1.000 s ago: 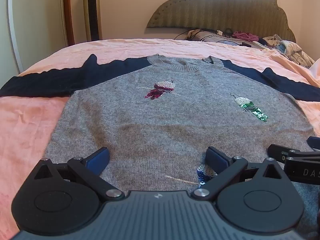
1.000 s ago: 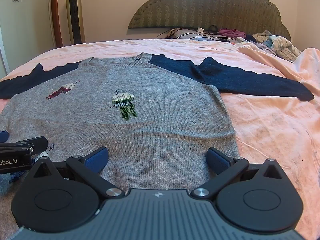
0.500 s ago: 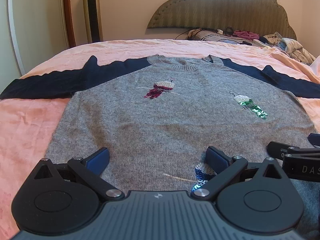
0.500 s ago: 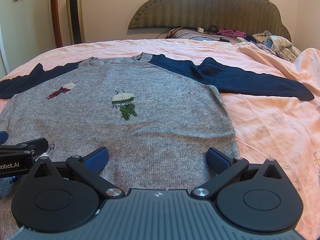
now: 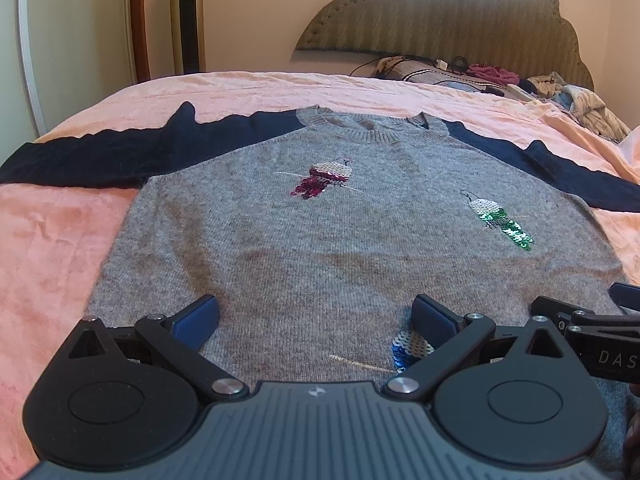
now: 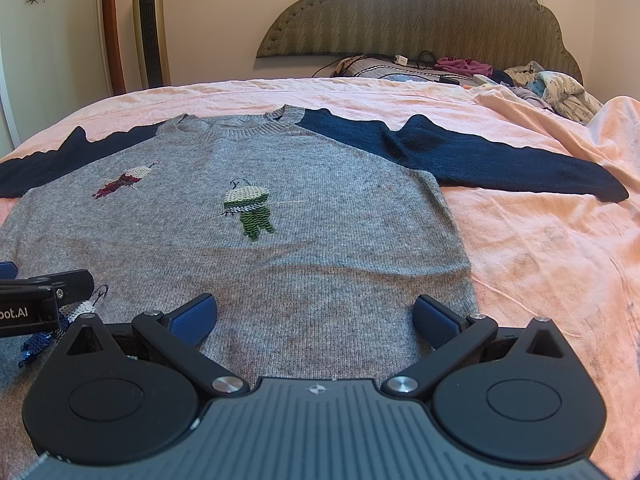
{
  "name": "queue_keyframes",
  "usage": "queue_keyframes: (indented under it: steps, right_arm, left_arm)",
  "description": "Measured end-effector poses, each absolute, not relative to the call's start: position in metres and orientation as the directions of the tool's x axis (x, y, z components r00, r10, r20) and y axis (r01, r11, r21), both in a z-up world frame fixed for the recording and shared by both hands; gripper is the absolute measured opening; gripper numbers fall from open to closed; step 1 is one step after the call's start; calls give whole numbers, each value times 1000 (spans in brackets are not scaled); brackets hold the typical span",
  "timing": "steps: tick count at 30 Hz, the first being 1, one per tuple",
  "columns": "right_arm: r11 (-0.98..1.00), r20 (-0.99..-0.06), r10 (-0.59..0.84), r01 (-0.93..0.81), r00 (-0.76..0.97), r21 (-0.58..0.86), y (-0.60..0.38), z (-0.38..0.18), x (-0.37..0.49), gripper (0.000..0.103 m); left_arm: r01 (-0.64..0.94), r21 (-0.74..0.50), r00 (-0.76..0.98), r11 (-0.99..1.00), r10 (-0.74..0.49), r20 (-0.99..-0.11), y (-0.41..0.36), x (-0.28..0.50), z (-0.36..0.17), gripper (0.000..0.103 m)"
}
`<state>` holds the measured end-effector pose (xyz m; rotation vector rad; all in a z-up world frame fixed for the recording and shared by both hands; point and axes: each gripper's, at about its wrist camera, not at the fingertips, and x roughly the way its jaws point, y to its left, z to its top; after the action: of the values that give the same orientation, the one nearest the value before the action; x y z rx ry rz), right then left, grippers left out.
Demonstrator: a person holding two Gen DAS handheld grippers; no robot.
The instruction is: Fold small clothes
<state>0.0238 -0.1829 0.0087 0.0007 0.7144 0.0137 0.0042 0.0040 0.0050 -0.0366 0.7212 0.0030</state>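
Note:
A small grey sweater (image 5: 320,248) (image 6: 304,248) with navy sleeves lies flat and face up on the pink bed, neck towards the headboard, both sleeves spread out sideways. Sequin birds in red, green and blue decorate its front. My left gripper (image 5: 316,316) is open over the lower hem at the left half of the sweater, nothing between its blue pads. Over the lower right part of the hem my right gripper (image 6: 316,316) also stands open and holds nothing. Each gripper shows at the edge of the other's view.
The pink bedsheet (image 6: 552,264) spreads wide on both sides of the sweater. A heap of clothes (image 6: 560,92) and cables lies by the padded headboard (image 6: 420,12). A tower fan (image 6: 150,28) stands by the wall at the far left.
Both views have shifted only slightly; the left gripper has edged a little and the sweater lies as before. Both grippers remain open.

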Motion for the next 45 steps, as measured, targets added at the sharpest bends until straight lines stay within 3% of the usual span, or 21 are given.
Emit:
queue_keyframes:
  steps: [45]
  right_arm:
    - [1000, -655, 12, -12, 755, 5, -183, 9, 24, 103]
  left_arm:
    - [-1, 8, 749, 1000, 6, -662, -1, 3, 2, 103]
